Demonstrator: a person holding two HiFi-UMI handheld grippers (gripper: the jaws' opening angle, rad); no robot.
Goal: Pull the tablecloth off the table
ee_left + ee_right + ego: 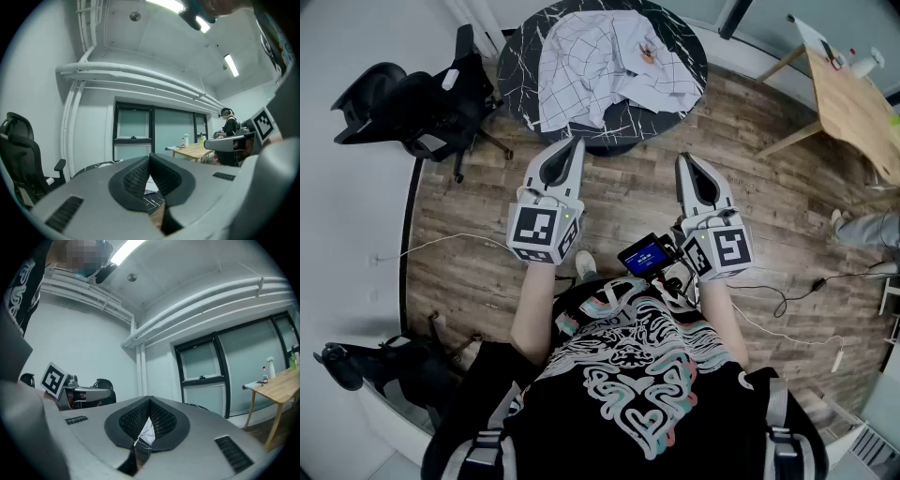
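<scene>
Head view: left gripper [574, 142] and right gripper [685, 159] closed, empty, apart from crumpled tablecloth [600, 61].

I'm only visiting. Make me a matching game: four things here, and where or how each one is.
1 tablecloth
2 office chair
3 wooden table
4 left tongs

A shut, holding nothing
B crumpled on the round dark table
C top right of the head view
D black, left of that table

Pairs: 1-B, 2-D, 3-C, 4-A
</scene>
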